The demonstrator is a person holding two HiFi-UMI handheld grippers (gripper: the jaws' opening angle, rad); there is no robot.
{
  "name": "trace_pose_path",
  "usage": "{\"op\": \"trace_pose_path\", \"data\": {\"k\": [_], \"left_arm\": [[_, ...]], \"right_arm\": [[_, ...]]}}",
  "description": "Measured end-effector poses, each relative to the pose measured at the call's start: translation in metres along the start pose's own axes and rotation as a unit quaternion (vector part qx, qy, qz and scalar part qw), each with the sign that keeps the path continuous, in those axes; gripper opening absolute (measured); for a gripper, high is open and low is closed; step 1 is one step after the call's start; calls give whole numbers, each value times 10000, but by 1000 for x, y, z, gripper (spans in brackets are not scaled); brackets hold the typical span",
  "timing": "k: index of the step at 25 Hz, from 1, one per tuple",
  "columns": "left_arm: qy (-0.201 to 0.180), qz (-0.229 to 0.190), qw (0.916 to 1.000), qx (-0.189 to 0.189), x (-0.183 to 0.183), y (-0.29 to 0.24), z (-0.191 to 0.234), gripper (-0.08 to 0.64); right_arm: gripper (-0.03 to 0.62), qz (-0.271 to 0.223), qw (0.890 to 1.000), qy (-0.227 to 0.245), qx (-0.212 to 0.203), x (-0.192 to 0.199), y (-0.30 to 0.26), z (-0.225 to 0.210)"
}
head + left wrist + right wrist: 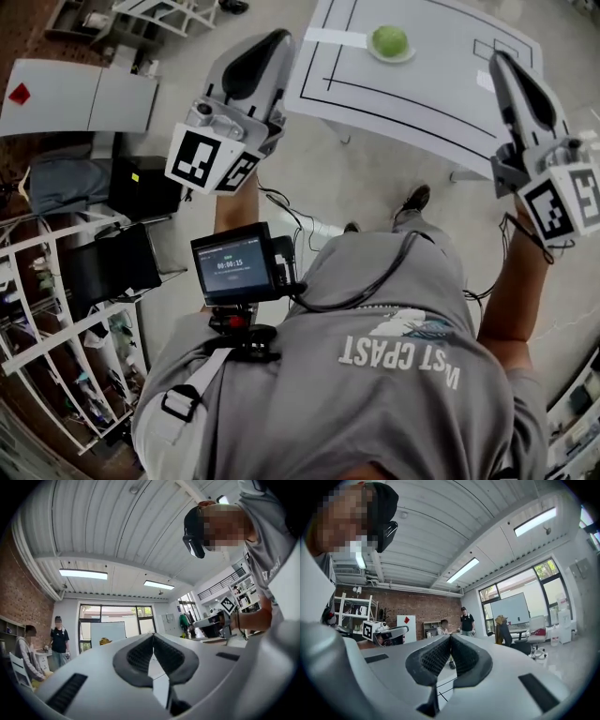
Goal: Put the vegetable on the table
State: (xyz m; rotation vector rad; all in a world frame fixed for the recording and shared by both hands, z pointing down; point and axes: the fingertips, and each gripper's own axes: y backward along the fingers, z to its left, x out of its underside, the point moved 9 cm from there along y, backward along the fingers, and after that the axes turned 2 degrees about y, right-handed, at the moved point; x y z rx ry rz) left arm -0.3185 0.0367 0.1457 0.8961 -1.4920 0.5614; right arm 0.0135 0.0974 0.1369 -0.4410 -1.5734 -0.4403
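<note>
Both clenched empty, left gripper [152, 636], right gripper [450, 637], vegetable [389, 40] only in head view

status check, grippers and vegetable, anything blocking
Left gripper shut, empty; right gripper shut, empty. Vegetable on plate, far part of table, untouched. No blocker seen in head view.
</note>
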Motion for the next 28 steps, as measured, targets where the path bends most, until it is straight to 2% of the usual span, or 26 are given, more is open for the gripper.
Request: {"op": "trace_pose_path", "data": {"k": [4, 7, 11, 19, 24, 28], "left_arm": [[236, -4, 9996, -138, -20, 72, 2, 8], [205, 41, 9997, -133, -45, 125, 7, 8], [184, -37, 9998, -82, -68, 182, 3, 8], [171, -97, 9998, 29, -73, 186, -3, 8], [133, -95, 9998, 63, -79, 188, -41, 8], [253, -97, 9996, 26, -79, 175, -73, 8]], "right_arm": [[5, -178, 9996, 168, 148, -30, 21, 66], [5, -246, 9992, 285, 146, -51, 31, 125], [5, -211, 9988, 345, 288, -56, 50, 190], [5, -35, 9982, 424, 420, -59, 65, 202], [5, 6, 9980, 518, 371, -62, 101, 207], [5, 110, 9978, 592, 259, -71, 126, 198]]}}
